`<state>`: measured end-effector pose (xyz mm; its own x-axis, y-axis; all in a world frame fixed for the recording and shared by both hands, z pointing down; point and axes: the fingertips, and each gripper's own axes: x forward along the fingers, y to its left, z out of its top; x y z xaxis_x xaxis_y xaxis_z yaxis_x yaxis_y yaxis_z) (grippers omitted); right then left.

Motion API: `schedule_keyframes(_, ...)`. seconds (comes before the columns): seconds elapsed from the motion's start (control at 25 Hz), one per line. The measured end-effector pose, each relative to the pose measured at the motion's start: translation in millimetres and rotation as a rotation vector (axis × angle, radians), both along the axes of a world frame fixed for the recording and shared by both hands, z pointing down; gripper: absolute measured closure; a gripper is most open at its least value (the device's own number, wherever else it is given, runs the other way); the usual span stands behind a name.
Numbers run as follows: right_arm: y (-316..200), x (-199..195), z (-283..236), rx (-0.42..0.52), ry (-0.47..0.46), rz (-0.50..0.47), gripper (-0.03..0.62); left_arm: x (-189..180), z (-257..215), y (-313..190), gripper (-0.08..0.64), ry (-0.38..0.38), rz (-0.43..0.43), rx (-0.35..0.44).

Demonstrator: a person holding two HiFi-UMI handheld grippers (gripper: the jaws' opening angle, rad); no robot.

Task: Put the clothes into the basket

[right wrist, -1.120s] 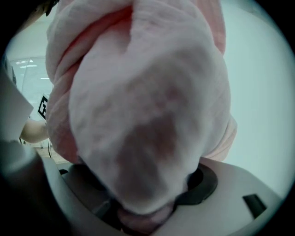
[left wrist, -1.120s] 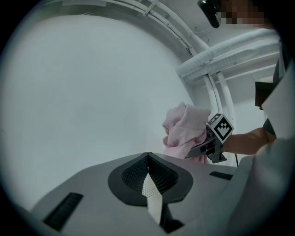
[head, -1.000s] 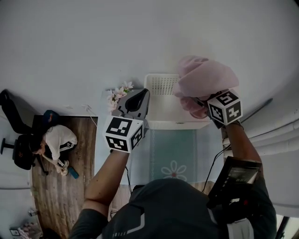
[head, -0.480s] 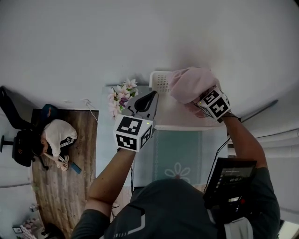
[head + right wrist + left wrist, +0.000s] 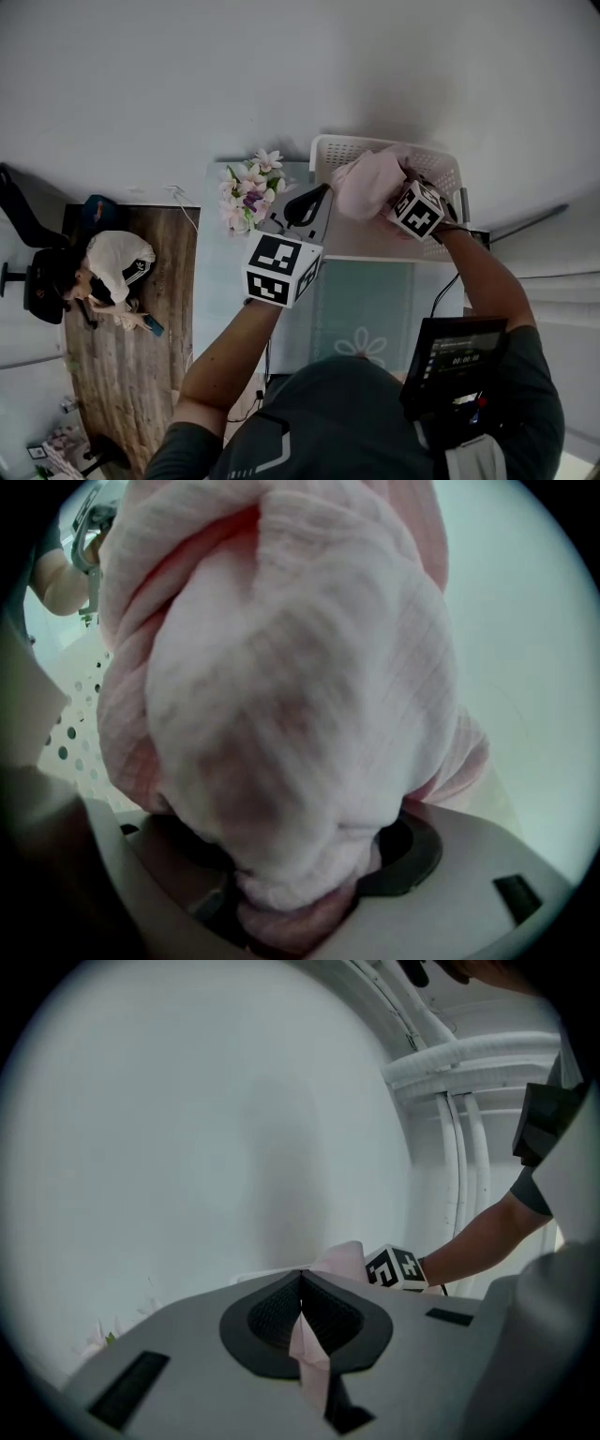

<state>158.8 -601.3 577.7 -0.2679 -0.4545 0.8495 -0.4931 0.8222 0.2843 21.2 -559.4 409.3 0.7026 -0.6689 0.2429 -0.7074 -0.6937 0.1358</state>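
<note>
now that your right gripper point(image 5: 392, 192) has sunk, fingers clamped on the pink garment point(image 5: 364, 183), the bundle hangs low over the white basket point(image 5: 442, 167) instead of high above it; your left gripper point(image 5: 302, 1312), fingers together on a pink edge of it, has followed. release looks near.

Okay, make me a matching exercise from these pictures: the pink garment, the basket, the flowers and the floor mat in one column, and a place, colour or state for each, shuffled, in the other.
Things
1. pink garment
2. basket
3. flowers
4. mat

Descriptions
A. white, with perforated walls
B. left of the basket in the head view
C. clamped in the right gripper
D. pale green with a flower print, on the floor on the wearer's side of the basket

Pairs: 1-C, 2-A, 3-B, 4-D
</note>
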Motion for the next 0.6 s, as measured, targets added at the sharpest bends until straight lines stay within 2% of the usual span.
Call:
schedule_keyframes(0.2,-6.8,3.6,46.4,-0.081,0.089,-0.028,0.239,-3.0,11.7,-10.0,0.551,-0.004,-0.004,-0.008)
schedule_keyframes(0.48,-5.9,-0.1,78.1,-0.16,0.197,-0.058,0.239,-4.2,14.4,-6.5,0.551,0.003,0.008,-0.024)
schedule_keyframes(0.6,-5.6,-0.4,93.9,-0.181,0.283,-0.092,0.239,-3.6,16.3,-6.5,0.551,0.01,0.014,-0.028)
